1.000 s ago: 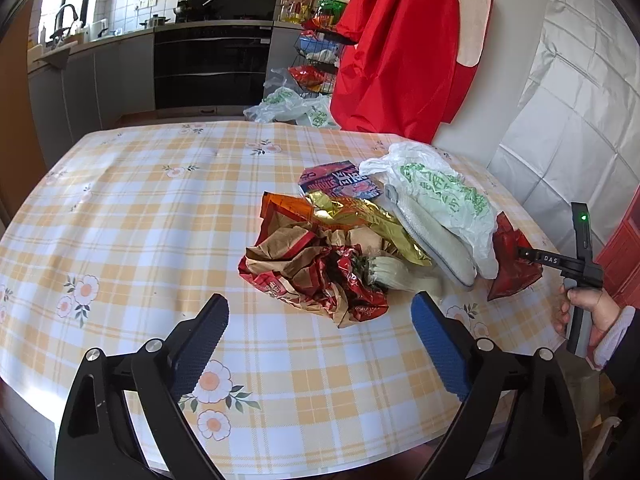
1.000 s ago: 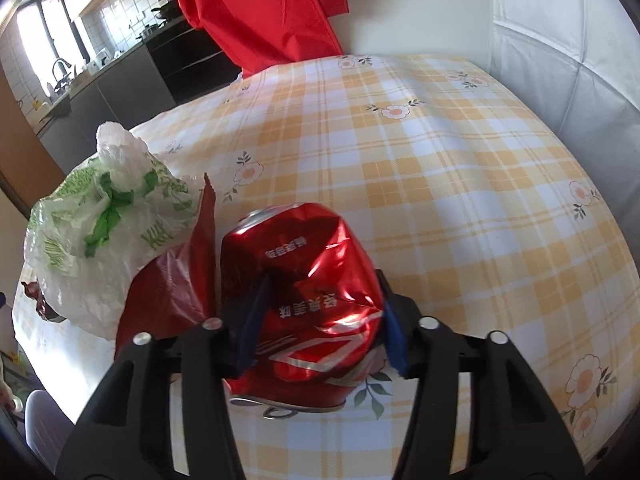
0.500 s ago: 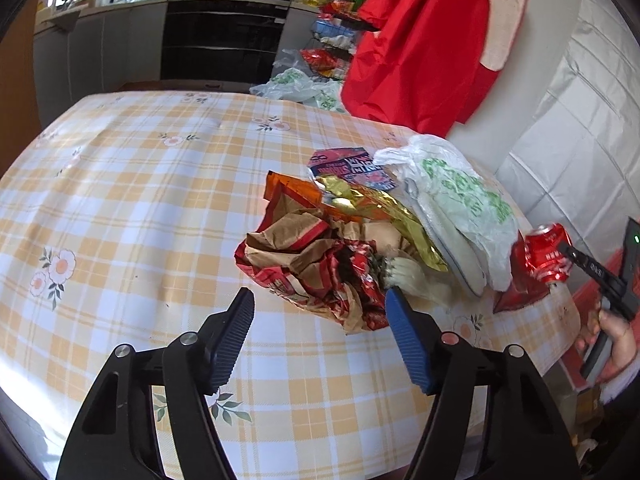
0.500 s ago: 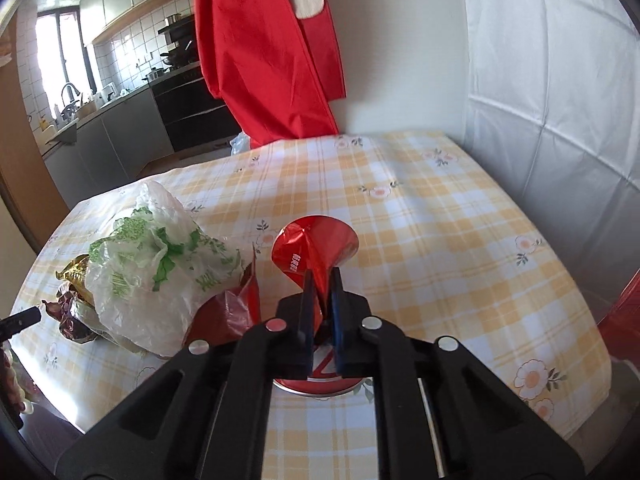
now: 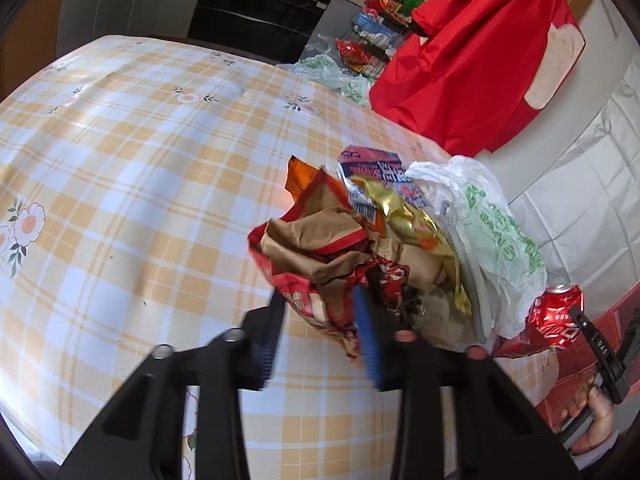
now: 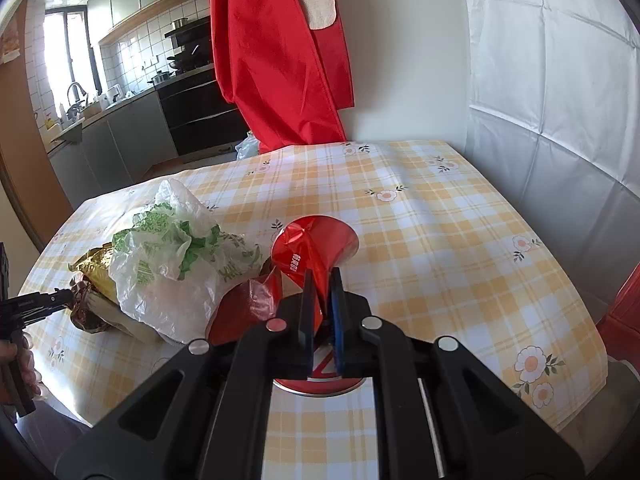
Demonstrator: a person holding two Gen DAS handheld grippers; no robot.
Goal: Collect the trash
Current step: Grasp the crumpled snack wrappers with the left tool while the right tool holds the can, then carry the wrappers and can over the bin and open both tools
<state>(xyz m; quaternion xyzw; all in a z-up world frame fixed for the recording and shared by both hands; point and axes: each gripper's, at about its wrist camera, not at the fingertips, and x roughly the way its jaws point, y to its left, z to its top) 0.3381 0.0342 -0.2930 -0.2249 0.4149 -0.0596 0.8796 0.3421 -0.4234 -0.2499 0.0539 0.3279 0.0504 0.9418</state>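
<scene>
Trash lies heaped on the checked tablecloth (image 5: pixel 140 184), and through the left wrist camera we see the crumpled red-and-brown wrappers (image 5: pixel 320 256) at the centre of the view; our left gripper (image 5: pixel 320 328) has its blue pads on either side of the pile's near edge, partly closed, though we cannot tell whether they actually pinch the paper; a gold foil bag (image 5: pixel 404 216) lies at two o'clock from the wrappers, a white-and-green plastic bag (image 5: pixel 492 232) at three o'clock beside it; the crushed red can (image 5: pixel 556 312) shows at four o'clock, off the table edge, in the right gripper (image 5: pixel 580 328).

Through the right wrist camera our right gripper (image 6: pixel 322 308) is clenched on the red can (image 6: pixel 312 248), pads squeezing it nearly flat; the plastic bag (image 6: pixel 172 264) sits at ten o'clock from the can, a dark red wrapper (image 6: pixel 248 308) touching its near side; the left gripper (image 6: pixel 36 304) enters at nine o'clock, tips against the foil bag (image 6: pixel 96 272); a red garment (image 6: pixel 276 48) hangs at twelve o'clock.
</scene>
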